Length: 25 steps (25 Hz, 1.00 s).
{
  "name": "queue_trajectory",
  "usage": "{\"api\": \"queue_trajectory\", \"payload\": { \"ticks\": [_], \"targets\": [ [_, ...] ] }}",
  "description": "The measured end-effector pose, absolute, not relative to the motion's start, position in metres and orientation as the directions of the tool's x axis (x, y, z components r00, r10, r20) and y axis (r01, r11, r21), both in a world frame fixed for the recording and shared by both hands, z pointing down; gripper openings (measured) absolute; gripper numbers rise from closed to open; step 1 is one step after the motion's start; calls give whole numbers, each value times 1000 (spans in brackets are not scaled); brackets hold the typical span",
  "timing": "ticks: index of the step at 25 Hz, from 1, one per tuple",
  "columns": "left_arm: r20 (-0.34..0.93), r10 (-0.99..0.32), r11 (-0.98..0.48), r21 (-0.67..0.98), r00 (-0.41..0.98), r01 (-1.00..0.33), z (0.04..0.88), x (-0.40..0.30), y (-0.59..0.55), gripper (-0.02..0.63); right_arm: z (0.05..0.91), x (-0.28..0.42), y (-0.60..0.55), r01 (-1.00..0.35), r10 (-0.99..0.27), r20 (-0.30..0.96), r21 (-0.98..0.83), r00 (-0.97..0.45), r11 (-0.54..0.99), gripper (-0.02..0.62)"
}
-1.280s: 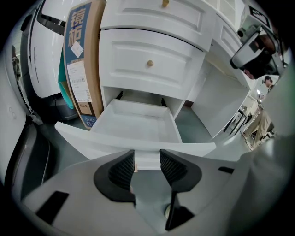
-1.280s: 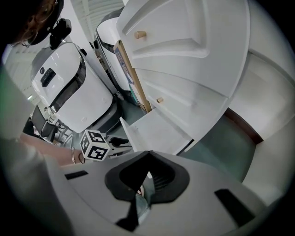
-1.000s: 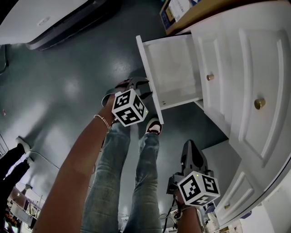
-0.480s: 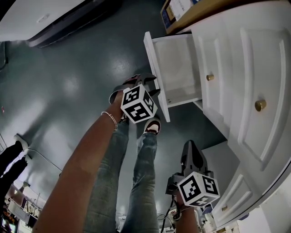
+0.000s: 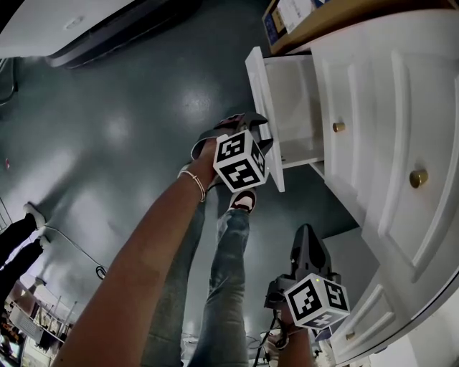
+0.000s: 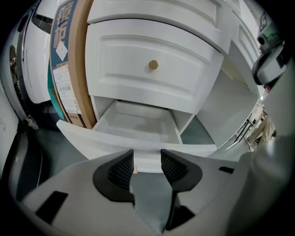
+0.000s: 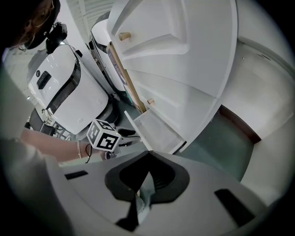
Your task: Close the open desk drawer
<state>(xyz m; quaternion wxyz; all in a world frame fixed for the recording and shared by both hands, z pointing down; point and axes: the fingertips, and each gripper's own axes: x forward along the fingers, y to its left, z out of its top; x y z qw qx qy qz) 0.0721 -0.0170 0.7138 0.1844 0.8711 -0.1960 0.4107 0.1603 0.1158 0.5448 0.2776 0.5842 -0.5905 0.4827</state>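
Note:
The white desk (image 5: 387, 93) has one drawer (image 5: 295, 107) pulled part way out, empty inside. Its front panel (image 5: 262, 93) faces me. My left gripper (image 5: 257, 130) is up against that panel, jaws open a small gap. In the left gripper view the panel (image 6: 106, 144) runs just beyond the pads (image 6: 122, 171), and the drawer's bare inside (image 6: 138, 123) shows above. My right gripper (image 5: 305, 233) hangs lower, apart from the desk, shut on nothing. The right gripper view shows the same drawer (image 7: 156, 129) and the left gripper's marker cube (image 7: 104, 137).
Brass knobs (image 5: 338, 127) (image 5: 418, 178) mark the shut drawers. A cardboard box (image 5: 287, 14) stands beside the desk. A white machine (image 5: 72, 29) lies across the dark floor. The person's legs (image 5: 226, 287) and shoes (image 5: 244, 201) are below the drawer.
My left gripper has moved toward the desk, and the drawer front has slid inward with it, so less of the drawer sticks out. The right gripper has stayed put.

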Motion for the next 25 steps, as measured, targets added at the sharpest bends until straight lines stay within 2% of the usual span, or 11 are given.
{"api": "queue_trajectory", "payload": {
  "ticks": [25],
  "targets": [
    [754,-225,-809,209,618,-549,717,134,-48,196,554,190,104,-959,-407,898,-244,-167,-146,8]
  ]
}}
